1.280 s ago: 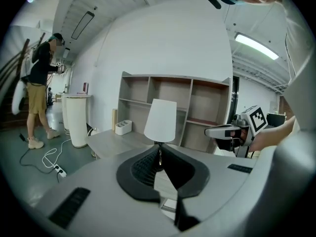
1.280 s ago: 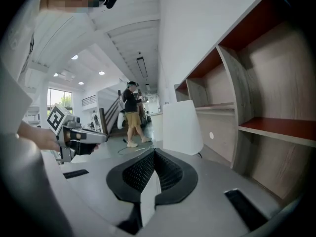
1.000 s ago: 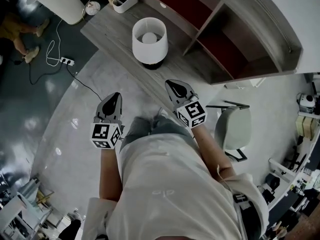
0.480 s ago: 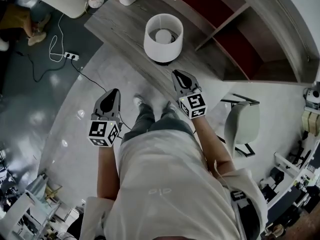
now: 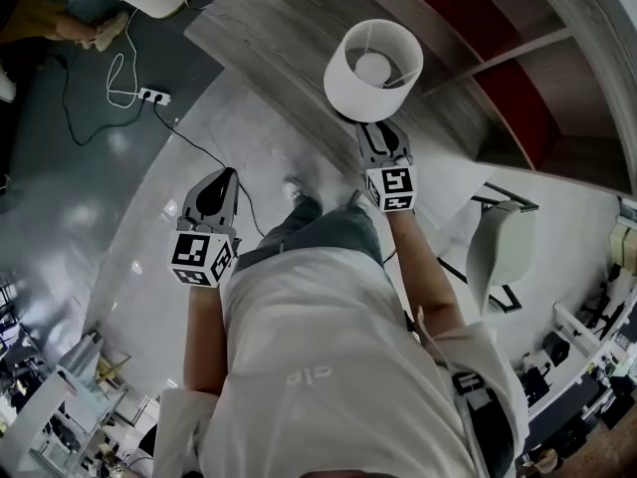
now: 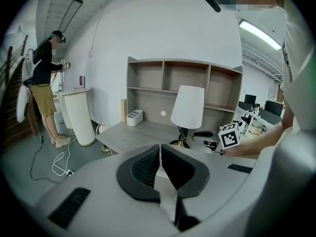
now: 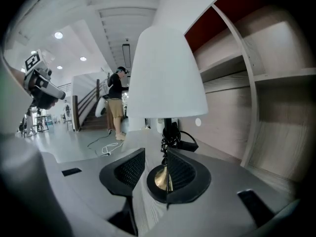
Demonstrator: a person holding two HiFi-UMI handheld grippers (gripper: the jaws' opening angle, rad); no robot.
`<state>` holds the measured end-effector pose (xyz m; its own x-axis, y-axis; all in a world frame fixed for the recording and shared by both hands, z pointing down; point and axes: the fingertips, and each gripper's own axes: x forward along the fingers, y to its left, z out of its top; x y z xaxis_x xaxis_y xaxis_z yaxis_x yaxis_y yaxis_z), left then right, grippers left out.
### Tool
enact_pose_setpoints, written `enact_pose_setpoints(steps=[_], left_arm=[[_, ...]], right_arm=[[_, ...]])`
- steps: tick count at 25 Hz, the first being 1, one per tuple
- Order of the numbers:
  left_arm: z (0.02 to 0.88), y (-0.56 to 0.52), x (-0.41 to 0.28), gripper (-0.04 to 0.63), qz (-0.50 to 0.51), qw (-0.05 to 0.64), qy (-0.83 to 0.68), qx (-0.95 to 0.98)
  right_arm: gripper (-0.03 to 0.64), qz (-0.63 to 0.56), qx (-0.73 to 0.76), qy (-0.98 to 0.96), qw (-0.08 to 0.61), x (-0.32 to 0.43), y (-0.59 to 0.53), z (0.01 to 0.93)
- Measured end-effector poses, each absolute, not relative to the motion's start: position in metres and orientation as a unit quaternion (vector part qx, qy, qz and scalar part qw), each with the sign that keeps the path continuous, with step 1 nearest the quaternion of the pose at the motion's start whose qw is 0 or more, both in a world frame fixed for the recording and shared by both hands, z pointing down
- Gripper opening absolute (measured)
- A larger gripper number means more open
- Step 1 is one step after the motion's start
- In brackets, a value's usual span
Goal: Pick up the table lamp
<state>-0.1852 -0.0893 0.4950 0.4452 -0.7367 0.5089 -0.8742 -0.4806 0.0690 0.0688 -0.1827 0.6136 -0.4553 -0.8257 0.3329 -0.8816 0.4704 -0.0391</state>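
The table lamp (image 5: 373, 70) stands on the grey desk (image 5: 269, 38), with a white shade, a dark stem wound with cord and a brass foot (image 7: 160, 177). My right gripper (image 5: 376, 135) reaches to the desk edge just below the shade. Its jaws (image 7: 155, 158) are opening, and the lamp's foot shows through the gap just ahead of the tips, with no pad pressing on it. My left gripper (image 5: 220, 177) hangs over the floor left of the desk, shut and empty (image 6: 160, 149). From there the lamp (image 6: 187, 107) shows with the right gripper's marker cube beside it.
A shelf unit (image 5: 468, 28) with a red back rises behind the desk. A chair (image 5: 503, 247) stands to the right. A power strip and cable (image 5: 151, 96) lie on the floor at left. A white organiser (image 6: 134, 117) sits on the desk; a person (image 6: 47, 93) stands far left.
The person has stepped towards the desk. My right gripper has moved forward and down to the lamp's foot, under the shade's edge. The left gripper has followed over the floor.
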Motion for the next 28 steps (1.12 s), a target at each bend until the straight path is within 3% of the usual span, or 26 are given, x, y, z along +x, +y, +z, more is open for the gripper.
enact_pose_setpoints(steps=[10, 28], left_arm=[[0.516, -0.089, -0.205, 0.015, 0.235, 0.174, -0.478, 0.828], [0.536, -0.074, -0.237, 0.015, 0.247, 0.211, -0.488, 0.810]], right_arm=[[0.235, 0.080, 0.540, -0.827, 0.131, 0.066, -0.226, 0.640], [0.281, 0.055, 0.569, -0.809, 0.141, 0.056, -0.263, 0.648]])
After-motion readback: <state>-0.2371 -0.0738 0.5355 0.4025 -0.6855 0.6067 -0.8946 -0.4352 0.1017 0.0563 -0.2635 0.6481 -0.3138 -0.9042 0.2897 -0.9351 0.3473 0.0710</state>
